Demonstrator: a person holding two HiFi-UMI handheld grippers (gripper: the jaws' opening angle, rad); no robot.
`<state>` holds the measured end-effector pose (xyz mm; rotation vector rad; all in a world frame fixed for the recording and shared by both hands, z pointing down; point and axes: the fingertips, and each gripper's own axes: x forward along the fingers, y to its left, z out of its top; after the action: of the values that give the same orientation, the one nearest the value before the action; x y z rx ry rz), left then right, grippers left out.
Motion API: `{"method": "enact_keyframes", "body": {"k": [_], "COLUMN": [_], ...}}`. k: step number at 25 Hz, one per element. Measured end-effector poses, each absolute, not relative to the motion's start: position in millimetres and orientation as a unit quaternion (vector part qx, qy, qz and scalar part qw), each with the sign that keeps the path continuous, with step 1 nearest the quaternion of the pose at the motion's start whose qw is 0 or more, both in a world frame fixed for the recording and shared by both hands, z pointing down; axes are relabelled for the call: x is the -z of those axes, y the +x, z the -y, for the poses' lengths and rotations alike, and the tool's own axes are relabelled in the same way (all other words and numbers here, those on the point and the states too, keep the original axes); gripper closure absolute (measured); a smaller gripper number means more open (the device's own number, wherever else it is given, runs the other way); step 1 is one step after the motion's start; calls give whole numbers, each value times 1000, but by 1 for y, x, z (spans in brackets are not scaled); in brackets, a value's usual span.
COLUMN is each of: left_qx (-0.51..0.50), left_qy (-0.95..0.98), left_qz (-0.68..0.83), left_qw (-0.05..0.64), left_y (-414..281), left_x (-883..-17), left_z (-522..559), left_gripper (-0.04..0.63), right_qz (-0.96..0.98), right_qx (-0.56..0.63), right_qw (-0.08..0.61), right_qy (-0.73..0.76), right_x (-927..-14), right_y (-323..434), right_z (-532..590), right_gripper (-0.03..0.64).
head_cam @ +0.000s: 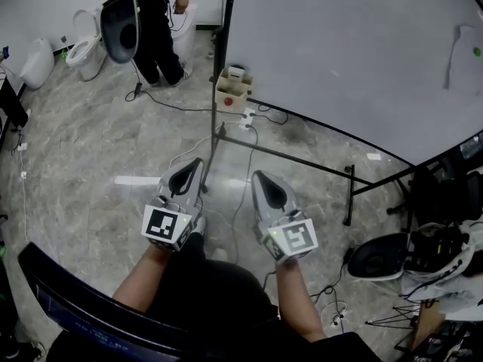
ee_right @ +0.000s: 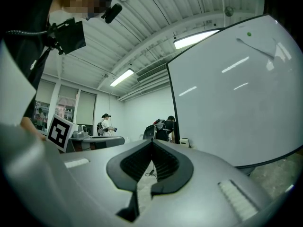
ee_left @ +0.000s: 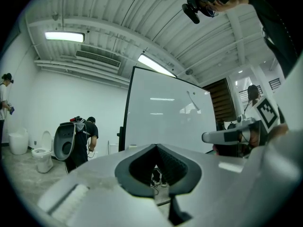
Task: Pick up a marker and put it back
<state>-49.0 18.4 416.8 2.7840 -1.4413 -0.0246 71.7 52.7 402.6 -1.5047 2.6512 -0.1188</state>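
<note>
At the foot of the whiteboard: cardboard box and white power strip on the marbled floor, cables trailing from them.
left of the whiteboard: person in dark clothes bent beside a grey oval shell; white toilet further left.
under the whiteboard: black stand legs running across the floor, lying between board and tongs.
left gripper: short of the whiteboard's lower left corner, pointing toward it; jaws closed together, nothing between them.
right gripper: just beside the left one, facing the whiteboard too; jaws pressed together, empty.
marker: not made out in any view.
green dot: high on the whiteboard, well apart from both tongs; too small to identify.
grey patch: on the whiteboard just beside the green dot; unclear what.
cut off: whiteboard's right side, beyond the head view's edge.
</note>
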Motion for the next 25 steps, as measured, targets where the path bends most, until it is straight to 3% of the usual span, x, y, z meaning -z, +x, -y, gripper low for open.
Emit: {"method": "enact_keyframes", "body": {"k": [25], "left_qx": [19], "left_qy": [929], "left_qz": [370], "left_qw": [5], "left_y": [-45], "left_x": [-413], "left_z": [135], "left_gripper": [592], "right_qz": [-820], "right_qx": [41], "right_qw": [41], "right_qy": [-569], "right_x": [-407], "right_y": [67], "right_z": [89], "right_gripper": [607]}}
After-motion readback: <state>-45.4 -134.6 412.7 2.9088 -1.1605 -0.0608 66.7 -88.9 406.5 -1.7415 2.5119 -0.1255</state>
